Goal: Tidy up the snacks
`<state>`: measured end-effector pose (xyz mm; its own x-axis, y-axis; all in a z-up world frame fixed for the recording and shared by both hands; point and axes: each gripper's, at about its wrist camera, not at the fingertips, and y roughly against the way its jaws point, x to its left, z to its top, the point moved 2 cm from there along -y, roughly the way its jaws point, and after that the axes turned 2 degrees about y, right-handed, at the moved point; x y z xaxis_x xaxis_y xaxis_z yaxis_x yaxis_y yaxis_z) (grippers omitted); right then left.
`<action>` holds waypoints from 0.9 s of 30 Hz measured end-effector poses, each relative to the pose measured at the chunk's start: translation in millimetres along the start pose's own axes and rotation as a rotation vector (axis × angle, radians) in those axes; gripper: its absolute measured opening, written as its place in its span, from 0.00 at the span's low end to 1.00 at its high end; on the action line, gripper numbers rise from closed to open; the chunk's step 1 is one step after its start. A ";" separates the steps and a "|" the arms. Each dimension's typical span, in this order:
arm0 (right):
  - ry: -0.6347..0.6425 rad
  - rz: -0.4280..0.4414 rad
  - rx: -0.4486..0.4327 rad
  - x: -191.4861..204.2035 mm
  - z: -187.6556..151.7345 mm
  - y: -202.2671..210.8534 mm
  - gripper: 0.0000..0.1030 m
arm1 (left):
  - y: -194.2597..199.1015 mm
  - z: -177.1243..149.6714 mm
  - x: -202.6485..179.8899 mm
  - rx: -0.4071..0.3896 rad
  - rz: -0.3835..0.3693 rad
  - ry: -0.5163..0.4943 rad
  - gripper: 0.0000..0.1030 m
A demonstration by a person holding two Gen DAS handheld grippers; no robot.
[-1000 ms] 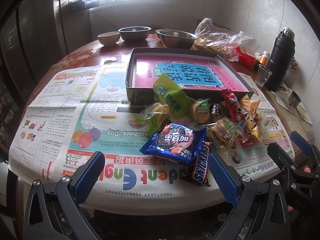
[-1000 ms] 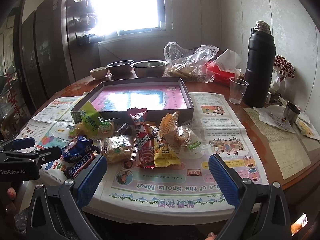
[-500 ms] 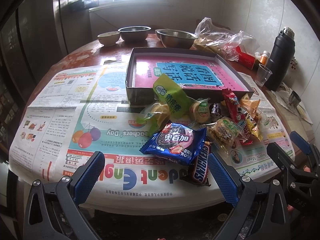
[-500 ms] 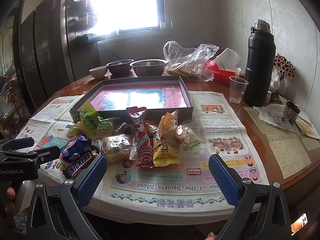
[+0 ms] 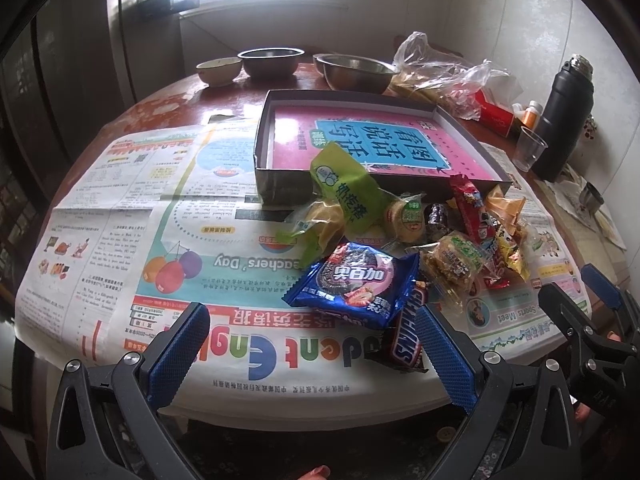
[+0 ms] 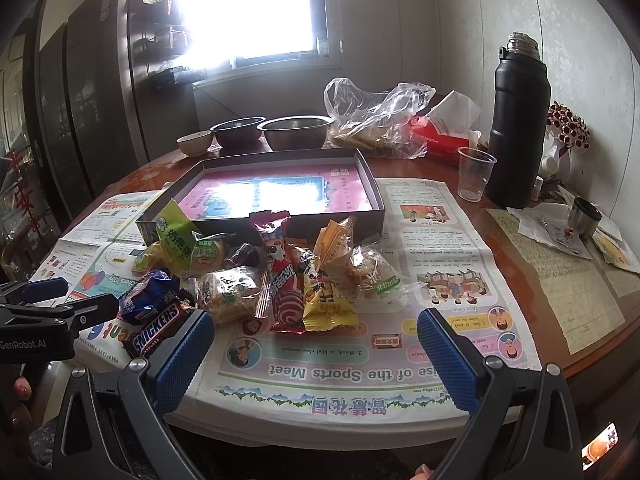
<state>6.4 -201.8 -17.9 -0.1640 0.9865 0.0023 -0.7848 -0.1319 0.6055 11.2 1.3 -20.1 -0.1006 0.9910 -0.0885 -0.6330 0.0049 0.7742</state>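
No displacement is observed since before: crinkled foil snack packets (image 5: 400,248) are heaped beside the shallow grey cardboard tray (image 5: 280,184); left gripper (image 5: 312,344) and right gripper (image 6: 312,348) are held level, jaws spread, empty.

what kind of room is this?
Probably a home kitchen or dining area: a wooden table covered in newspaper, metal bowls near the window, and a thermos beside a tissue box.

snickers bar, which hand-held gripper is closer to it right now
Left. The Snickers bar lies against the left hand-held gripper's right finger. The right hand-held gripper sits further right, the bar just outside its left finger.
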 end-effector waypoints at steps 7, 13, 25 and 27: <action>-0.017 -0.006 0.018 -8.9 1.1 -6.6 0.99 | -6.6 1.0 7.5 0.016 -0.009 0.019 0.99; -0.029 -0.017 0.032 -17.4 2.8 -14.5 0.99 | -19.2 2.6 -2.9 0.063 -0.070 -0.019 0.99; -0.060 -0.035 0.055 -45.3 9.7 -35.9 0.99 | -44.5 10.5 0.5 0.112 -0.123 -0.014 0.99; -0.045 -0.048 0.062 -48.8 11.7 -41.5 0.99 | -46.0 11.1 -0.1 0.111 -0.128 -0.017 0.99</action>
<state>54.0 -243.3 -33.8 -0.0987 0.9951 0.0067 -0.7527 -0.0790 0.6537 48.8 2.4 -48.7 -0.0108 0.9835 -0.1804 -0.5506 0.1447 0.8221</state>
